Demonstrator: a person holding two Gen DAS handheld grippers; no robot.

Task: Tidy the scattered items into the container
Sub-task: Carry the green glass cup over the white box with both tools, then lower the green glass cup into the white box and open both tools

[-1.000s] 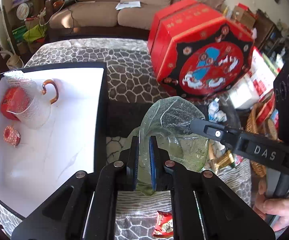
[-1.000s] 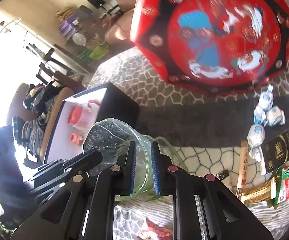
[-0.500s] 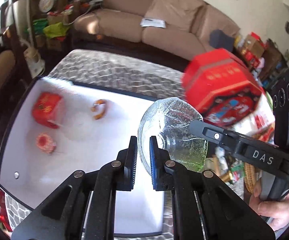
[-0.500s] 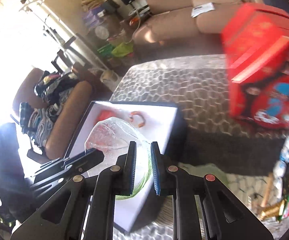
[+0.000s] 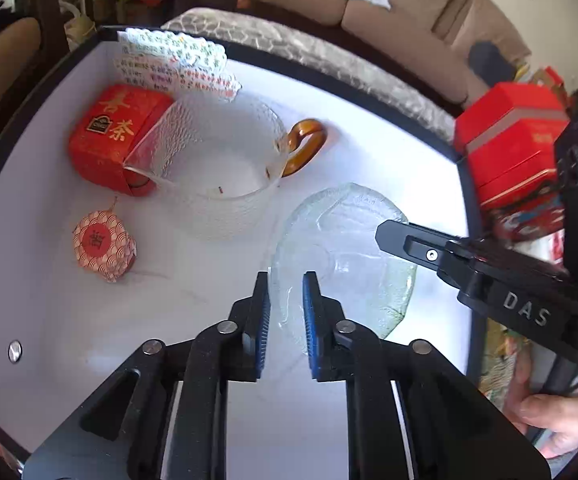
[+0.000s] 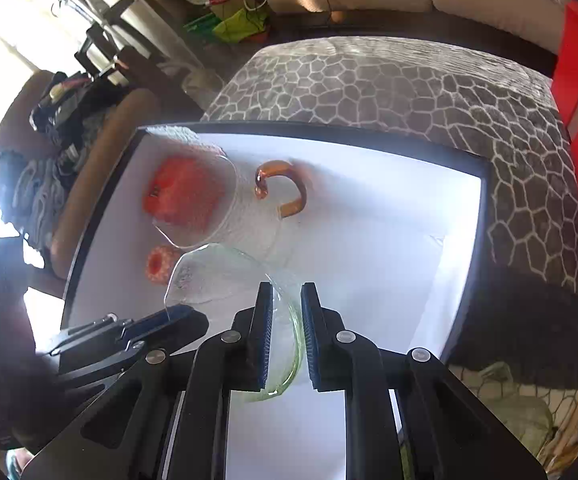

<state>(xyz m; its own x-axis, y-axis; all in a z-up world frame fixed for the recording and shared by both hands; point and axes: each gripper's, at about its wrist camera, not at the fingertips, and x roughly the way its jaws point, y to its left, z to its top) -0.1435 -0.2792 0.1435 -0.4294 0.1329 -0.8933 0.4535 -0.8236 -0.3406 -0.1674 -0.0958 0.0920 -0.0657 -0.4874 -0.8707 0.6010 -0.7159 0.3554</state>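
Nearby, glass pitcher [image 5: 225, 168] and red tea box [image 5: 115, 138] inside container [image 5: 369, 148].

The table [image 6: 389, 80] has a grey cloth with a white stone pattern; a black box [image 6: 465, 280], white inside, sits on it; a red tin [image 5: 513, 148] stands beside the box.

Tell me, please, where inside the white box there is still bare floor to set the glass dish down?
The near half of the box is bare, below the small patterned packet and around the glass dish. The far right corner beyond the jug's amber handle is bare too. The far left is crowded: red tea box, glass jug, paper sheets.
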